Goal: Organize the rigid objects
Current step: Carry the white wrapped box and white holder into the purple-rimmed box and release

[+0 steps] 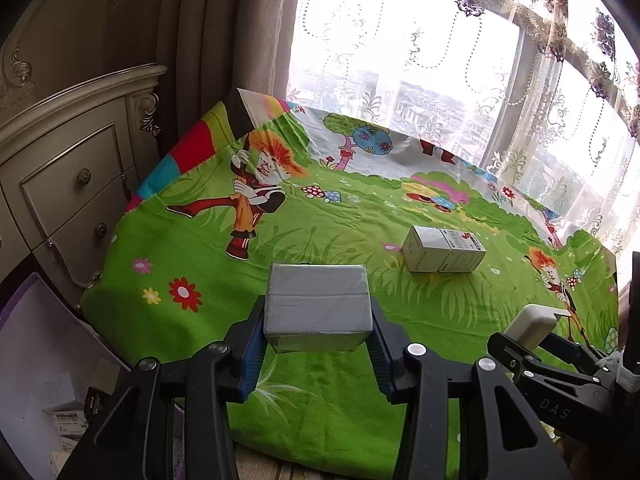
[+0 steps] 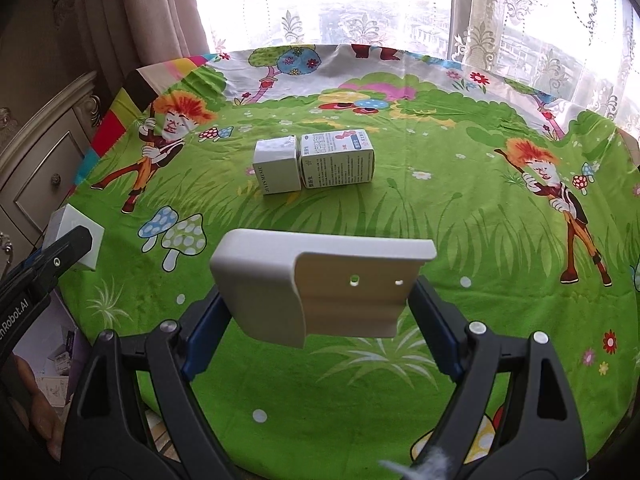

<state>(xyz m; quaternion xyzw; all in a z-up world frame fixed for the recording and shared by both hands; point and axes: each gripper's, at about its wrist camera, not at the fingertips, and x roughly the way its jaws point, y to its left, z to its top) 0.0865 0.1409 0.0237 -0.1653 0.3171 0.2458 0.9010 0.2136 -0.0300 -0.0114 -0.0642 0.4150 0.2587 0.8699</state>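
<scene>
My left gripper [image 1: 318, 336] is shut on a grey-white box [image 1: 316, 306] and holds it above the near edge of the cartoon-print cloth [image 1: 340, 392]. My right gripper [image 2: 320, 320] is shut on a white plastic piece [image 2: 316, 284] with two small holes, also above the near edge; it shows in the left wrist view [image 1: 530, 326] too. Two small cartons lie side by side mid-table: a plain white one [image 2: 276, 168] and a printed one [image 2: 338, 160], touching; both show in the left wrist view [image 1: 442, 254]. The left gripper with its box appears at the left of the right wrist view [image 2: 76, 246].
A cream dresser [image 1: 64, 184] with drawers stands left of the table. A purple-edged box [image 1: 44, 380] with several small cartons sits on the floor at lower left. Curtains [image 1: 208, 40] and a bright window [image 1: 400, 40] lie behind the table.
</scene>
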